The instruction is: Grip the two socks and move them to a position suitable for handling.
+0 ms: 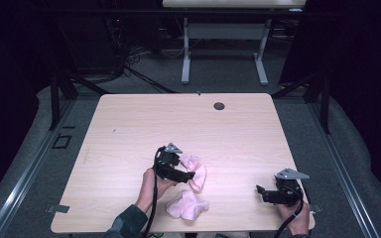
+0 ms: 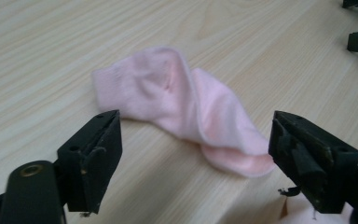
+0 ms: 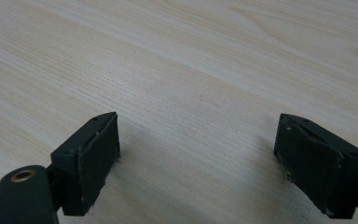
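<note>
L tongs: left gripper (image 1: 191,174) stands with jaws wide apart, nothing pinched between; it hovers low over the table (image 1: 129,129), nose pointing to the person's right.
L tongs, own camera: left gripper (image 2: 193,154) looks straight at the sock, both pads free of cloth; the right-side pad is just beside the sock's nearer end, maybe brushing it, cannot say for sure.
Sock 1, place: pink sock (image 2: 186,107) lies flat on the wood directly in front of the L jaws; from above, pink sock (image 1: 194,171) sits just beyond the jaw tips, touching or nearly so.
Sock 1, long axis: runs slanted across the jaw gap, far end up-left, near end down-right in the left gripper view; it is folded over along its length, so thicker in the middle.
Sock 2, place: second pink sock (image 1: 187,204) is bunched near the front edge of table, just beside the L forearm.
R tongs: right gripper (image 1: 263,191) also gapes open and empty, resting near the right front corner; its own camera has bare wood between the pads (image 3: 95,161).
Nearer hand: L by far; R is well apart from both socks.
What the move turns on: I judge L must go a little forward and down, jaws across the sock's folded middle.
</note>
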